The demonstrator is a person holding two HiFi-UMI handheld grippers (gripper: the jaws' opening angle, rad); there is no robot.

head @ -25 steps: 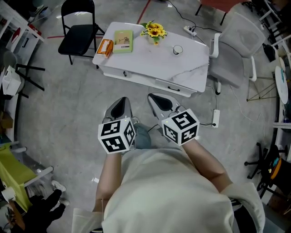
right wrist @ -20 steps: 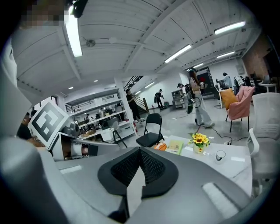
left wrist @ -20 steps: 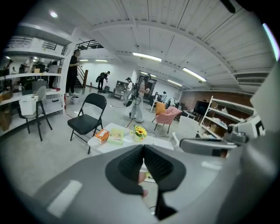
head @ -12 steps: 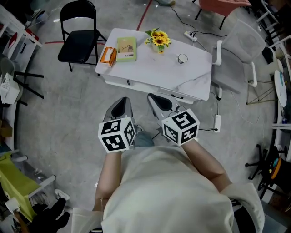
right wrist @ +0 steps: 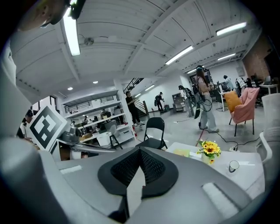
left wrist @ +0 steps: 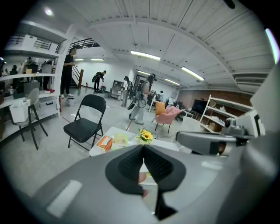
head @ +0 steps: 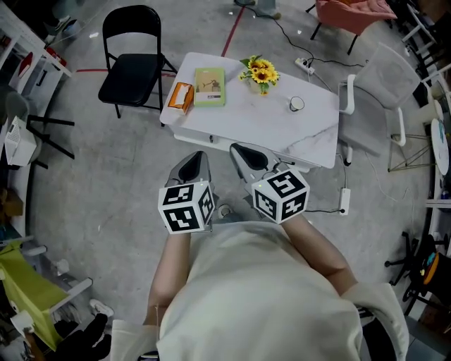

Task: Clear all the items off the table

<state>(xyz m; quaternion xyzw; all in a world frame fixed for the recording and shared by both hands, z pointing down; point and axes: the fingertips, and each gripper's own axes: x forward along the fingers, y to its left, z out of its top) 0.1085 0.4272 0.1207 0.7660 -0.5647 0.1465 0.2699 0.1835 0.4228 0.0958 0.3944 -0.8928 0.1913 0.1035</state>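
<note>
Head view: four things are seen on the white bench point(head: 278, 127). An orange box point(head: 181, 97) is laid at its left edge. A green book point(head: 209, 86) is laid just beside the box, on the right. A bunch of yellow flowers point(head: 261, 72) is stood at the far edge, near the middle. A small round cup point(head: 297, 104) is set to the right of the flowers, apart from them.

Both tools are held on the near side of the bench, close to its near edge. The left hand-held gripper point(head: 196, 161) is shut, and in the left gripper view its black pads point(left wrist: 131, 164) are pressed together with nothing held. The right hand-held gripper point(head: 241, 151) is shut too. In the right gripper view its pads point(right wrist: 153, 168) are closed on nothing.

A black folding chair point(head: 134, 67) is stood just left of the bench. A white chair point(head: 384, 92) is pushed against its right side. A pink chair point(head: 352, 10) is seen farther off, past the far right corner. A white power strip point(head: 306, 65) is laid on the grey floor point(head: 91, 176) behind the bench.
</note>
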